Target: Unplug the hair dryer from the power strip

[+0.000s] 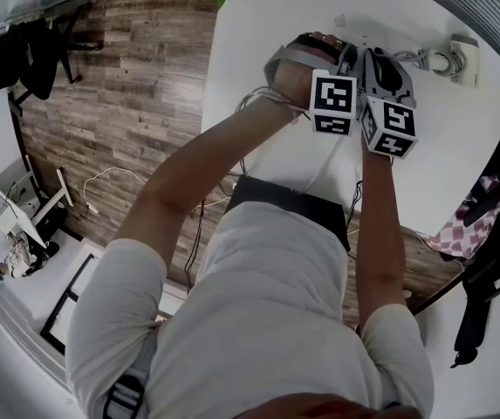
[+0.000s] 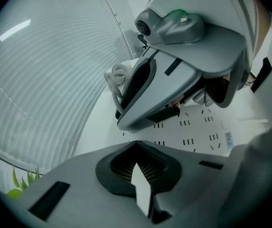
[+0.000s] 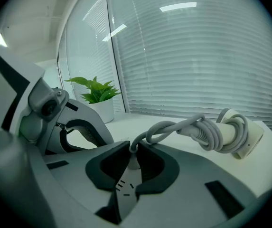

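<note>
A person leaned over a white table (image 1: 258,103) with both tools brought together at the upper centre of the head view, the left gripper (image 1: 330,44) beside the right gripper (image 1: 377,55). The hair dryer (image 1: 459,59) lay apart at the upper right, its grey cord (image 1: 426,59) looped around it. In the left gripper view, the white power strip (image 2: 197,129) ran across the centre right, its rows of slots visible beneath the other tool. At the bottom of that frame, the left jaws stood nearly together on a white wedge that appeared to be the strip's near end, seemingly steadying it. In the right gripper view, the right jaws were pressed in on the plug (image 3: 132,158) at lower centre. The cord curled away from there to the dryer at the right edge, with a potted plant (image 3: 95,93) behind at the left. By these pictures both grips looked set but the plug still seemed seated in its socket. The pull that would free it remained to be done.
</note>
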`<state>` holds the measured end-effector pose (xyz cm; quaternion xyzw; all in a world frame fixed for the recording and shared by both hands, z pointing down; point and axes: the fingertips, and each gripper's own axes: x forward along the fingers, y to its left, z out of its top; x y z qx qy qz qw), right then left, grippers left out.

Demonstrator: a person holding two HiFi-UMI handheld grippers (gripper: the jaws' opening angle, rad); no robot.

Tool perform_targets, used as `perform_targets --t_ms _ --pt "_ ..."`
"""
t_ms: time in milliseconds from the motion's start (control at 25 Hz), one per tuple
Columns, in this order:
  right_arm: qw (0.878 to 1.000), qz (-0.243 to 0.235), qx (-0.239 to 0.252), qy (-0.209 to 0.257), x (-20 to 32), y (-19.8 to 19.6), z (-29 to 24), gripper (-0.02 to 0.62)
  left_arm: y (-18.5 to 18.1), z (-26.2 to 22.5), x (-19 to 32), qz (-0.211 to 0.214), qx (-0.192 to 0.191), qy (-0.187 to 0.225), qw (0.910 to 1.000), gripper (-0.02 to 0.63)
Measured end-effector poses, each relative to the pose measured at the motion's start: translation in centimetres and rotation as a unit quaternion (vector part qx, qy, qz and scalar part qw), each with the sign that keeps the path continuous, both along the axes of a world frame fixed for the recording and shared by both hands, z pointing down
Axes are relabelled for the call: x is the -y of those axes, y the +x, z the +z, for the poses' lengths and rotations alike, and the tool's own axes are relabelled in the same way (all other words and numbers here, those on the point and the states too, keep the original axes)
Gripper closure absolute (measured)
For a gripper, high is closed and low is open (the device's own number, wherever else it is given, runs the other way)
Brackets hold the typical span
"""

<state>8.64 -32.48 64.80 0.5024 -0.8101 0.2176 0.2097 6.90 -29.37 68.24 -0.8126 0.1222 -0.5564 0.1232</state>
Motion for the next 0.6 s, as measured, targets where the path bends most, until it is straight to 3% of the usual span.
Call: perform_targets --t_ms 440,600 --pt "1.000 0.013 0.007 -0.016 -0.7 0.8 -0.3 0.526 0.7 0.0 -0.3 0.011 0.026 0.030 0.9992 0.586" --pt "0.999 0.024 0.018 0.041 0.7 1.4 -4.3 0.528 1.1 -0.1 -0.4 0.019 0.036 0.039 0.9984 0.588"
